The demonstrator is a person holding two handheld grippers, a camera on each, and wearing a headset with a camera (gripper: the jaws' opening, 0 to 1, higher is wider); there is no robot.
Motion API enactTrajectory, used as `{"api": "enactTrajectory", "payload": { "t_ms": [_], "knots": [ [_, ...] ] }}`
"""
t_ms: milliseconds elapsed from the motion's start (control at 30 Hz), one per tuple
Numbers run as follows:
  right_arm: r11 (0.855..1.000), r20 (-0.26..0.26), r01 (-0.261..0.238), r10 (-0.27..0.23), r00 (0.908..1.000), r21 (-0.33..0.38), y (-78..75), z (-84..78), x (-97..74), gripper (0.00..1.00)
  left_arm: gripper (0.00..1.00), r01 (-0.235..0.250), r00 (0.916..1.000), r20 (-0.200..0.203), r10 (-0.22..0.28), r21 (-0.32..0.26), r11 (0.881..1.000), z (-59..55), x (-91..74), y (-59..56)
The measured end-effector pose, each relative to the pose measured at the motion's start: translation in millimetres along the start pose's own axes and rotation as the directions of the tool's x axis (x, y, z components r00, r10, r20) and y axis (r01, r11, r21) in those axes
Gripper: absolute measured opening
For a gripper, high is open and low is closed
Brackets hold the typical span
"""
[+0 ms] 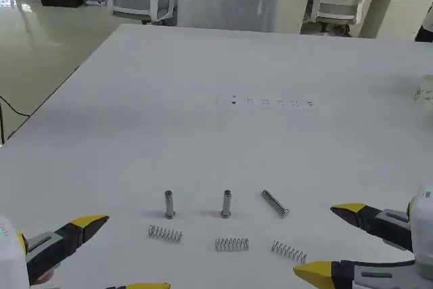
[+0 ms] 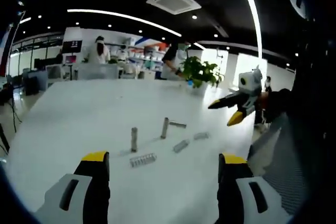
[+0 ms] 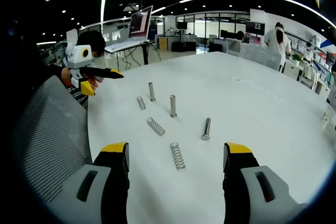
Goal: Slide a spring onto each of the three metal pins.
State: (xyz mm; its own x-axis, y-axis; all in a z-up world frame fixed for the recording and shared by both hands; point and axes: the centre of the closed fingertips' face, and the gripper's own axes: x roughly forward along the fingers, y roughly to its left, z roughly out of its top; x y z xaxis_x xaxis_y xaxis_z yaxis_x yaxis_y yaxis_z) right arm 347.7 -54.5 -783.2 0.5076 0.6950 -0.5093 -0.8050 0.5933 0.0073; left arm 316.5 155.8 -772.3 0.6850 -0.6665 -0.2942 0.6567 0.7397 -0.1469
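Between left claw (image 1: pixel 132 253) and right claw (image 1: pixel 319 240), springs (image 1: pixel 232 243) lie beside pins (image 1: pixel 226 204).

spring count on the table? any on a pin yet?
3. Left spring, middle spring and right spring lie in a row on the table, just on the near side of the pins. None is on a pin. None seems hidden.

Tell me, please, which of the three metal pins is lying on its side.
The right pin in the head view lies flat at an angle, while the left pin and the middle pin stand upright.
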Motion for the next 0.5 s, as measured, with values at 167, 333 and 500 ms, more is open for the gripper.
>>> {"api": "enactTrajectory", "payload": {
  "t_ms": [167, 333, 500],
  "knots": [
    [1.000, -0.008, -0.008, 0.008, 0.9999, -0.003, 1.1, -1.2, 2.3, 0.72, 0.82, -0.007, 1.0000, 0.001, 0.007, -0.008, 1.000, -1.7, -0.7, 1.7],
    [1.000, -0.009, -0.015, 0.015, 0.9998, -0.002, 1.4, -1.8, 3.9, 0.72, 0.82, -0.009, 1.0000, -0.003, 0.009, -0.011, 1.000, -2.9, 0.0, 2.0],
    [1.000, -0.014, -0.023, 0.023, 0.9996, -0.001, 2.0, -3.8, 5.7, 0.72, 0.82, -0.013, 0.9999, -0.010, 0.013, -0.013, 1.000, -5.0, -0.1, 2.5]
  ]
}}
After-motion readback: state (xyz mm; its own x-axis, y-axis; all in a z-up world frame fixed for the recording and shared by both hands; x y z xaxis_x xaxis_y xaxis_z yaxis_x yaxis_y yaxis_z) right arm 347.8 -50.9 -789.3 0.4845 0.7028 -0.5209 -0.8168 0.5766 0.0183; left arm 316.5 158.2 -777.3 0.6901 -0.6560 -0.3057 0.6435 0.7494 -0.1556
